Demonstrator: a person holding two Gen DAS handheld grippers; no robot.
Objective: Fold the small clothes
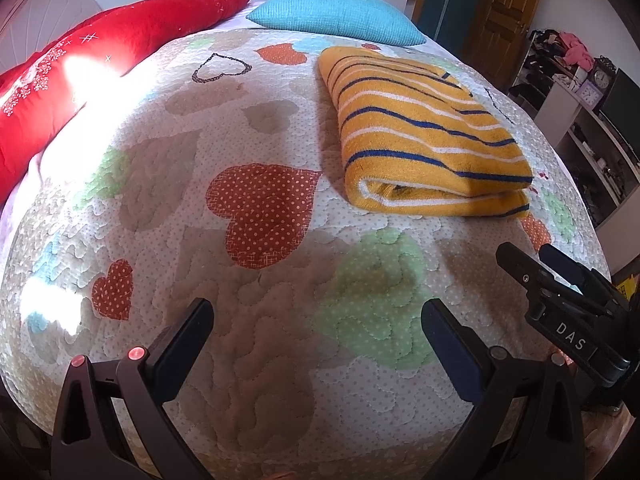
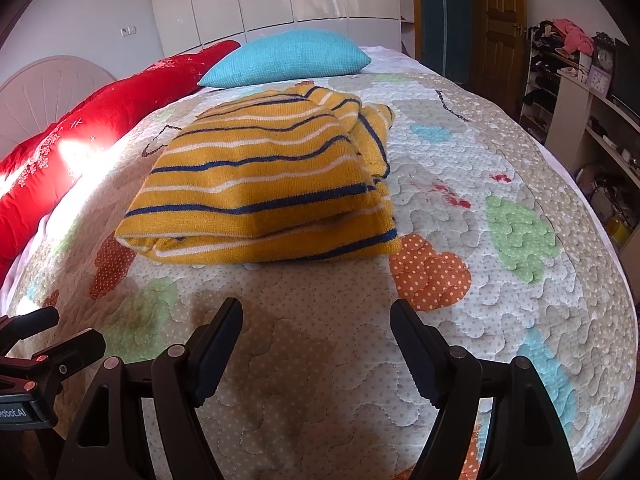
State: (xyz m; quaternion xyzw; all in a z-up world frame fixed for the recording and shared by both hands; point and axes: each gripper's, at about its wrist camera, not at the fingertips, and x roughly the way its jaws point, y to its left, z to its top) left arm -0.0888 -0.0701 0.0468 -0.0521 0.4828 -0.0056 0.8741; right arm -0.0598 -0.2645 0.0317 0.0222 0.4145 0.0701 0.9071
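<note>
1. Lying folded on the bed's heart-patterned quilt point(image 1: 260, 360), the yellow striped sweater point(image 1: 424, 132) forms a thick bundle, its rounded fold edge facing both cameras.
2. In the right wrist view the sweater point(image 2: 264, 184) sits straight ahead of the tongs, with a bunched part, possibly a sleeve, along its right side.
3. The left tongs point(image 1: 318, 320) hang over bare quilt, spread wide and holding nothing; the sweater is ahead and to their right, well apart from the fingertips.
4. The right tongs point(image 2: 316, 320) are likewise wide open and empty, near the sweater's front edge but not touching it.
5. In the left wrist view the right tongs point(image 1: 540, 264) show at the lower right edge, beside the sweater's near corner.
6. A turquoise pillow point(image 2: 288, 58) lies beyond the sweater at the head of the bed.
7. A long red cushion point(image 1: 100, 68) runs along the left side of the bed, partly washed out by sunlight.
8. Shelves point(image 2: 592, 120) with clocks and clutter stand on the right.
</note>
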